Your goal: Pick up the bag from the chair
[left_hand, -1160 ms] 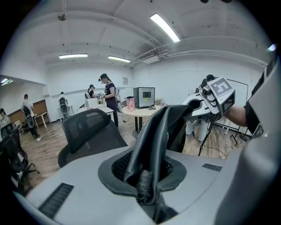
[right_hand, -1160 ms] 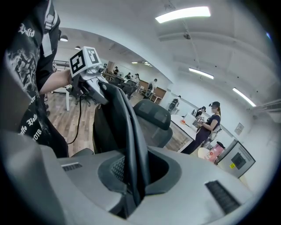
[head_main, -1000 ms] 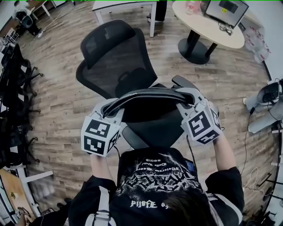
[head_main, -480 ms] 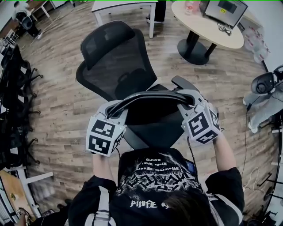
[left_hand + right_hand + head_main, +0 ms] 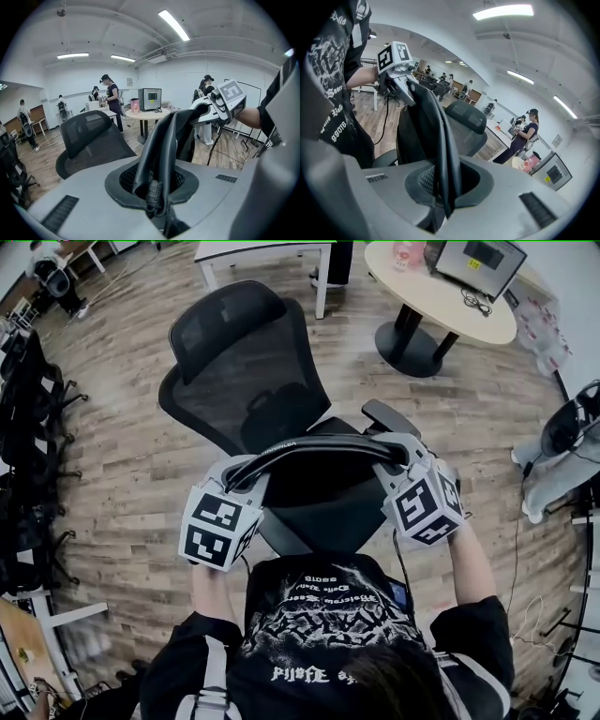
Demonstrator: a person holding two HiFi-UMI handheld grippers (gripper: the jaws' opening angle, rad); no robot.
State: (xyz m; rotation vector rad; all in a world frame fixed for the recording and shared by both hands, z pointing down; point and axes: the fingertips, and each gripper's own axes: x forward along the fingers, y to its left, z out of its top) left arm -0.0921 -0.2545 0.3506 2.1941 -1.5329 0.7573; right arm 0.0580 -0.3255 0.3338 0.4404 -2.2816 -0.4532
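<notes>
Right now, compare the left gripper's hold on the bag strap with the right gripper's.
The left gripper pinches the bag strap folded and bunched, a woven bit showing; the right gripper pinches it as a thin flat band. In the head view the left gripper sits lower in the picture than the right gripper. Both are shut on the strap, one at each end.

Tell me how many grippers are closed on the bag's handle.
2: left gripper at the left end of the handle, right gripper at its right end. None hidden.
</notes>
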